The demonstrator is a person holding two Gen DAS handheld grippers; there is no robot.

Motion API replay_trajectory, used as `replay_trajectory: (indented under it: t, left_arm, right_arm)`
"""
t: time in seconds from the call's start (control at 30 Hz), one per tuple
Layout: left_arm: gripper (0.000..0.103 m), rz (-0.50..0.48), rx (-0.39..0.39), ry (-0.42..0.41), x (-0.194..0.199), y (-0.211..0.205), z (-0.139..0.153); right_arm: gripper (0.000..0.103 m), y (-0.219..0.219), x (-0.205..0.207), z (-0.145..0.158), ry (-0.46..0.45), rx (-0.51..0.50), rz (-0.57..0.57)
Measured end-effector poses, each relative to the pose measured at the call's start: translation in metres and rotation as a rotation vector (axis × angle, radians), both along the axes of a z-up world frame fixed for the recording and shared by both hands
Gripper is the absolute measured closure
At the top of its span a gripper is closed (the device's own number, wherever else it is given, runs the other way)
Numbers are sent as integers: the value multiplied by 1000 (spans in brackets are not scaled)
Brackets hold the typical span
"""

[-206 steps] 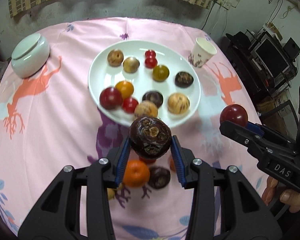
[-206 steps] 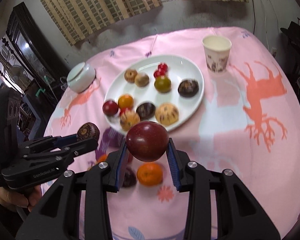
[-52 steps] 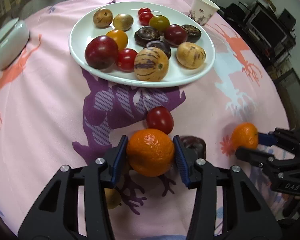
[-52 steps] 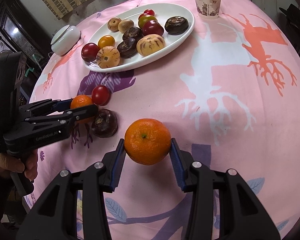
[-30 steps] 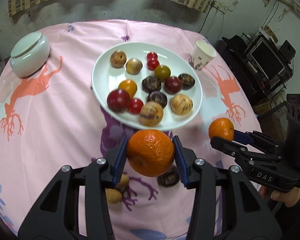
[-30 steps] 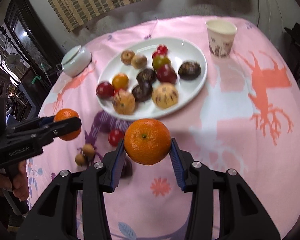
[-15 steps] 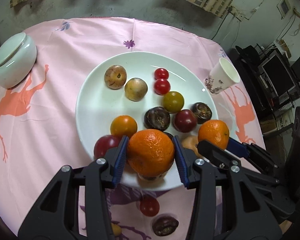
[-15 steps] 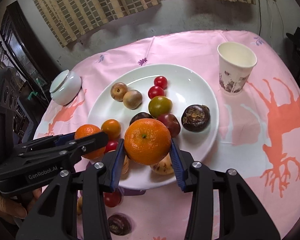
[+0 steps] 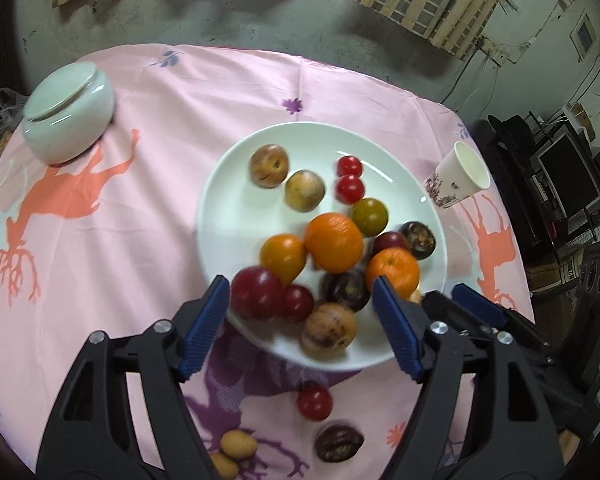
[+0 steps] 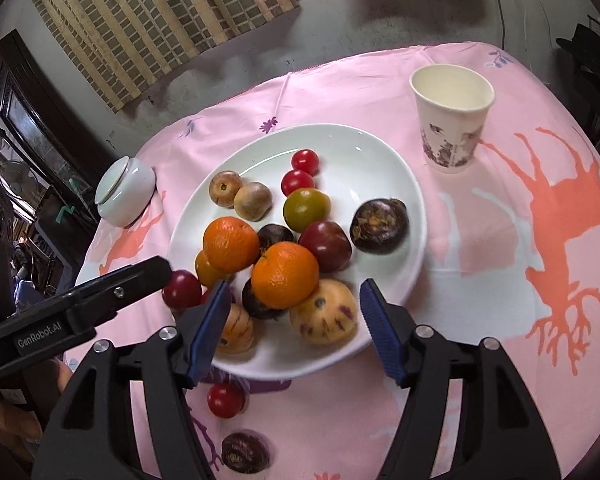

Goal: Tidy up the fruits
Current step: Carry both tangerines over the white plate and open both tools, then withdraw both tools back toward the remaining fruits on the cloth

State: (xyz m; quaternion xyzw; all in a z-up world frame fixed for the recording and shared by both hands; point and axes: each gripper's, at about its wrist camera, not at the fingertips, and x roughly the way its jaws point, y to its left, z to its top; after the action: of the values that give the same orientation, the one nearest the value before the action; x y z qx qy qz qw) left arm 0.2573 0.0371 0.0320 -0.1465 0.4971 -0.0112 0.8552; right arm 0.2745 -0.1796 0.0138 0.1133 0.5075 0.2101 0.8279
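Note:
A white plate [image 9: 236, 200] [image 10: 364, 160] holds many fruits. Two oranges lie on the pile: one [image 9: 333, 242] [image 10: 231, 244] ahead of my left gripper [image 9: 302, 328], one [image 9: 393, 272] [image 10: 285, 274] ahead of my right gripper [image 10: 294, 330]. Both grippers are open and empty, just above the plate's near rim. On the cloth in front of the plate lie a red cherry tomato [image 9: 314, 403] [image 10: 225, 399], a dark passion fruit [image 9: 338, 442] [image 10: 245, 452] and two small yellow fruits [image 9: 238, 443].
A paper cup [image 9: 458, 176] [image 10: 451, 112] stands right of the plate. A lidded pale green jar [image 9: 68, 112] [image 10: 125, 192] stands at the far left. The pink cloth [image 9: 100, 260] covers the round table. Electronics [image 9: 564, 176] stand beyond the right edge.
Both grippers have opened and let go of their oranges, which now rest on the fruit pile on the plate. Both grippers were over the plate half a second ago.

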Motion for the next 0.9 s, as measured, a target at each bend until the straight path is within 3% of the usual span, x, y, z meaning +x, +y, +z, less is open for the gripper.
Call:
replay_trajectory:
  t: [0.23,0.43,0.9]
  left_arm:
    - [23,47,29,59,-59,30,-15]
    - [23,125,-6,143,-99,51,-33]
    - [22,36,28,213,-154,22,-48]
  right_arm:
    - [36,-26,-44,-15,69,-32,-14]
    - [36,-42,-85,-31,156,-36,-31]
    - [36,-42,-128,-25,180,-39,-1]
